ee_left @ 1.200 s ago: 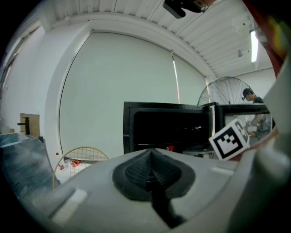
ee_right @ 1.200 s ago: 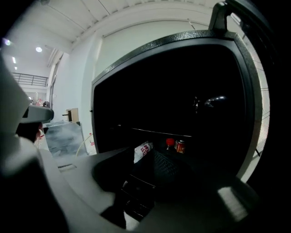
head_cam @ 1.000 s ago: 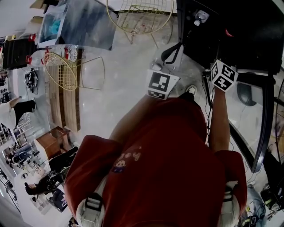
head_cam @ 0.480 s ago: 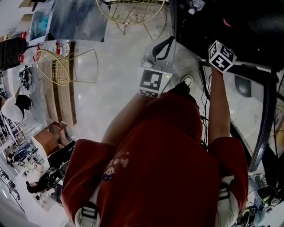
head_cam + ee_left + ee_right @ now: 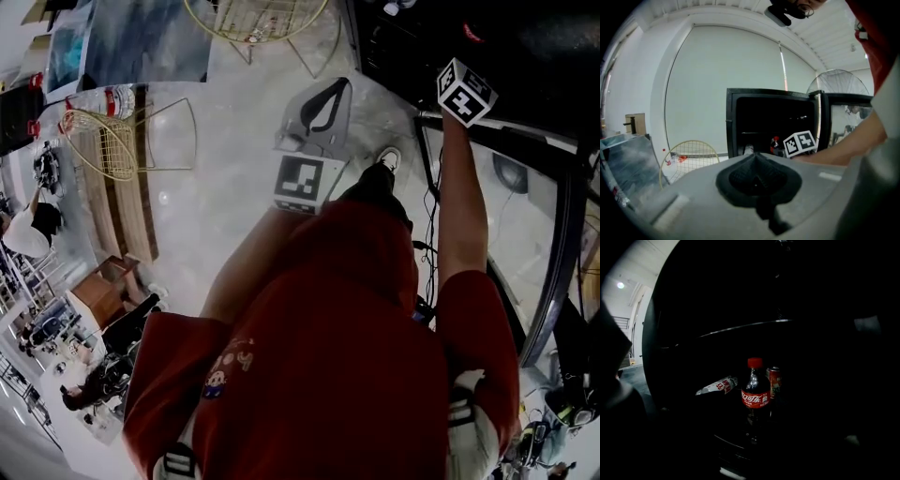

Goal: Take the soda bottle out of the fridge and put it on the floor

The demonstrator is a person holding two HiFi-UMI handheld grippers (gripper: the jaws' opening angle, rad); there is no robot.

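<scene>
The soda bottle (image 5: 755,391), dark with a red cap and red label, stands upright on a shelf inside the dark open fridge (image 5: 771,119). My right gripper reaches into the fridge. Only its marker cube (image 5: 466,91) and the forearm show in the head view. Its jaws have just been opening; in the right gripper view they are dim shapes far apart, with nothing between them, and the bottle stands ahead of them, untouched. My left gripper (image 5: 314,112) hangs shut and holding nothing outside the fridge, over the pale floor.
A can (image 5: 774,380) stands right behind the bottle, and a clear bottle (image 5: 716,386) lies to its left. The fridge's glass door (image 5: 511,234) stands open at right, with cables (image 5: 431,220) below. Gold wire chairs (image 5: 108,141) and water bottles (image 5: 103,98) stand at left.
The right gripper's cube has moved up the picture into the fridge opening. The left gripper has drifted left and more of its jaws show.
</scene>
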